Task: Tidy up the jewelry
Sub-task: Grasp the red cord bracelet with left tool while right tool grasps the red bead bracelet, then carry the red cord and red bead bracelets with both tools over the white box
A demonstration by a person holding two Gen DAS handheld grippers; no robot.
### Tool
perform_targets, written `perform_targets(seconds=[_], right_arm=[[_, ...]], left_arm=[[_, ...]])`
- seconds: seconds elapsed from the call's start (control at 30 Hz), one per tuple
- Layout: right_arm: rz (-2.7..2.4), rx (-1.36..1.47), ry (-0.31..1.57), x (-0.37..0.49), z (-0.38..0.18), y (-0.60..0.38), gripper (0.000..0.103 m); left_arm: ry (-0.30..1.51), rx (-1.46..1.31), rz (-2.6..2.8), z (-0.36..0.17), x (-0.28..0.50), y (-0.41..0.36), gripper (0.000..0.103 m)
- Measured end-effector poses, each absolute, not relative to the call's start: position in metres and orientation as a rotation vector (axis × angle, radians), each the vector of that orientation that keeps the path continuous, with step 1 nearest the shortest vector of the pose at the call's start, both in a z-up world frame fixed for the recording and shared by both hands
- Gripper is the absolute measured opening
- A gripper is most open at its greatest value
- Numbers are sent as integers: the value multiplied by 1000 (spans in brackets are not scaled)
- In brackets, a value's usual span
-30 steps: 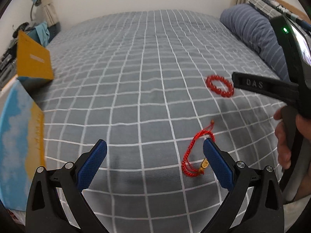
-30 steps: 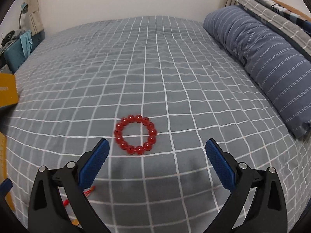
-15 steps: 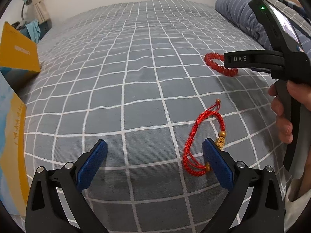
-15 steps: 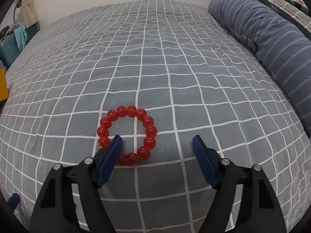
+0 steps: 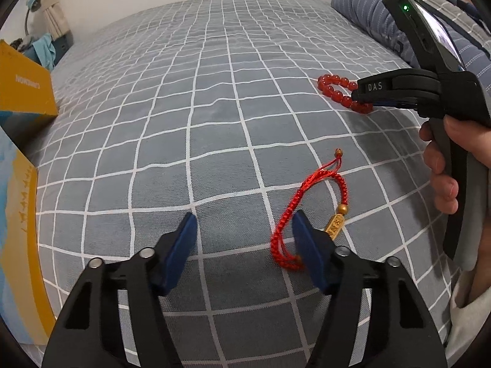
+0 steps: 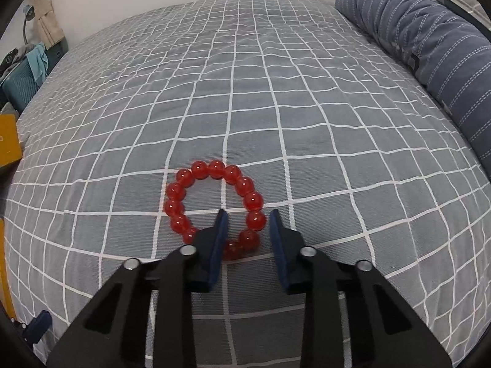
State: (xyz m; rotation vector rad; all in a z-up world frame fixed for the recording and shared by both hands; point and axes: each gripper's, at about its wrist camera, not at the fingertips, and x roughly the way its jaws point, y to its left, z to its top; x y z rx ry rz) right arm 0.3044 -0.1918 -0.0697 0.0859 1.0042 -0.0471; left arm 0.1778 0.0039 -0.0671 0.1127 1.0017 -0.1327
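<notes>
A red bead bracelet (image 6: 199, 168) lies on the grey checked bedsheet (image 6: 245, 92). My right gripper (image 6: 248, 230) straddles its near right side with the jaws closing. A couple of beads sit between the pads (image 6: 219, 239), and a thin gap still shows on each side. In the left wrist view this gripper (image 5: 357, 93) tips down onto the bead bracelet (image 5: 333, 87). A red braided cord bracelet (image 5: 307, 196) with a gold charm lies nearer. My left gripper (image 5: 245, 236) is closing over its lower loop. One strand lies just inside the right finger (image 5: 307, 251); the left pad is well clear.
A yellow and blue box (image 5: 21, 230) stands open at the left edge of the bed. A blue striped pillow (image 6: 429, 46) lies along the right side. A person's hand (image 5: 442, 168) holds the right gripper's handle. Teal clutter (image 6: 18, 82) sits beyond the far left corner.
Both grippers have come down toward the bed and their jaws have narrowed. The right jaws now bracket the bead bracelet's side; the left jaws have closed toward the cord loop.
</notes>
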Motion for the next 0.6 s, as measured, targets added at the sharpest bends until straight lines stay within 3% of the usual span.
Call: perform_targets(seconds=[0.07, 0.13, 0.2, 0.3, 0.6], right_arm=[[-62, 97, 1003, 304, -69, -195, 14], [-54, 115, 1007, 304, -68, -197, 14], [-53, 119, 1007, 304, -68, -197, 14], [-55, 111, 1004, 304, -66, -196, 13], [-58, 116, 987, 297, -58, -194, 13]], left_arm=[[1003, 111, -136, -66, 177, 5, 52], [1005, 109, -140, -65, 176, 5, 43], [1009, 110, -136, -65, 176, 6, 26], [1022, 96, -126, -64, 177, 10, 8], [1016, 83, -95, -55, 174, 20, 4]])
